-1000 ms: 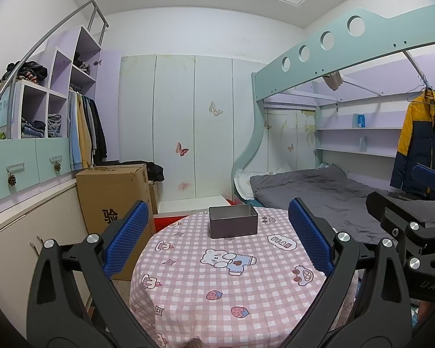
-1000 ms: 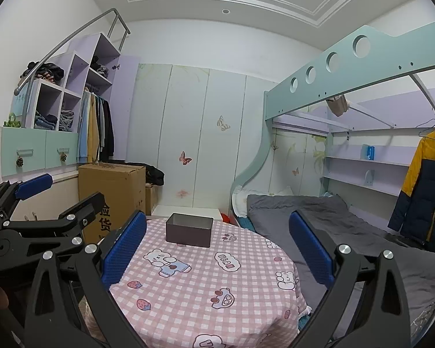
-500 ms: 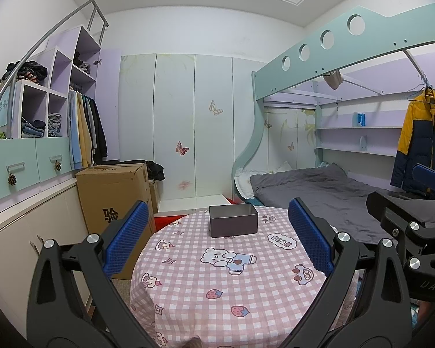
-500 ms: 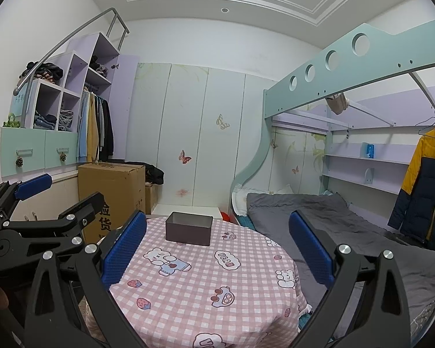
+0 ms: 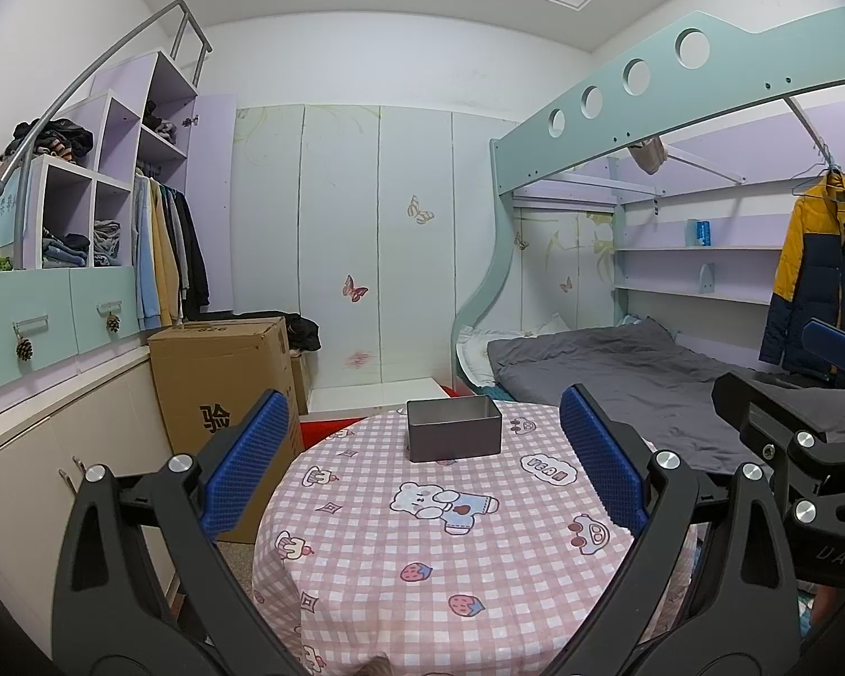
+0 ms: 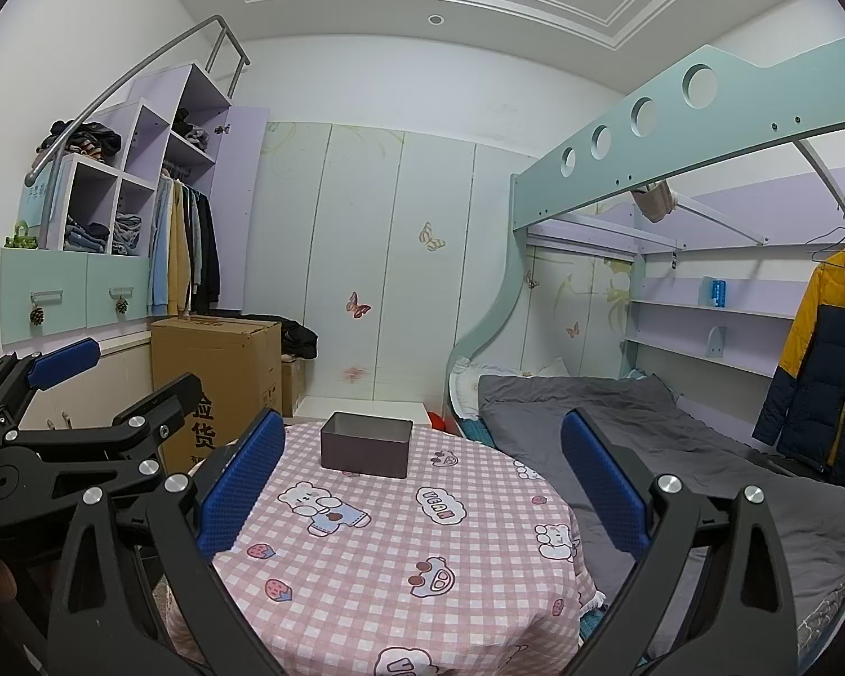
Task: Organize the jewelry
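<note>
The left gripper is held above the near edge of a round table, its two blue-padded fingers spread wide with nothing between them. The right gripper hangs just beside it at the same height, likewise released, its blue pads far apart and gripping nothing; each tool shows at the edge of the other's view, the right one at the right of the left wrist picture and the left one at the left of the right wrist picture. Ahead of both, toward the far side of the table, stands a small grey rectangular box, open at the top and upright on the pink checked tablecloth printed with bears and strawberries; it is well apart from either gripper. Its inside cannot be seen from this height, and no jewelry can be made out on the cloth. Left of the table stands a cardboard carton, behind it a wardrobe with butterfly stickers, and to the right a bunk bed with grey bedding and a yellow and navy jacket hanging on a rail.
</note>
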The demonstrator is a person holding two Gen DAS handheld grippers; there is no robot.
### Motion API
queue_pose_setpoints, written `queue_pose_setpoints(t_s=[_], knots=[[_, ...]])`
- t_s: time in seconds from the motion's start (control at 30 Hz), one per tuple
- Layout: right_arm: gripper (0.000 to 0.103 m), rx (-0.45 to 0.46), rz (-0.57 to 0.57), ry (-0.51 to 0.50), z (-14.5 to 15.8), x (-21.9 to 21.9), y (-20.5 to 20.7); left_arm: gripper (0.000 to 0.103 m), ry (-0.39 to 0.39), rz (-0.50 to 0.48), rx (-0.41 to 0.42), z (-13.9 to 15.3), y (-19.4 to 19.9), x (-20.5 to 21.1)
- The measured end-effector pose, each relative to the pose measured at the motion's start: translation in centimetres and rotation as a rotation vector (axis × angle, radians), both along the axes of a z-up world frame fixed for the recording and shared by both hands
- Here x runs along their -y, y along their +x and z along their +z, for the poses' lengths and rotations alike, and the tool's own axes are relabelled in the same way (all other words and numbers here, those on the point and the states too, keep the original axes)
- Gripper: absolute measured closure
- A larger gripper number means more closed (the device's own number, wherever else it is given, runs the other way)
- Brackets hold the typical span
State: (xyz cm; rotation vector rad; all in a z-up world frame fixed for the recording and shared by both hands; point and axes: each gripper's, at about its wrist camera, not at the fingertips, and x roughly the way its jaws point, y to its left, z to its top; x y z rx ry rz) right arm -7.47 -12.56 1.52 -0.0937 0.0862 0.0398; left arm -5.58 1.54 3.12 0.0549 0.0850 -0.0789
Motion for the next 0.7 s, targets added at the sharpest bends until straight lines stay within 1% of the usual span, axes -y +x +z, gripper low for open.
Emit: queue_pose_setpoints(t_s=[0.7], knots=[[0.008, -0.003, -0.005, 0.003, -0.15, 0.23, -0.09, 0.008, 0.002, 0.005, -0.002, -0.22, 0.22, -0.15]])
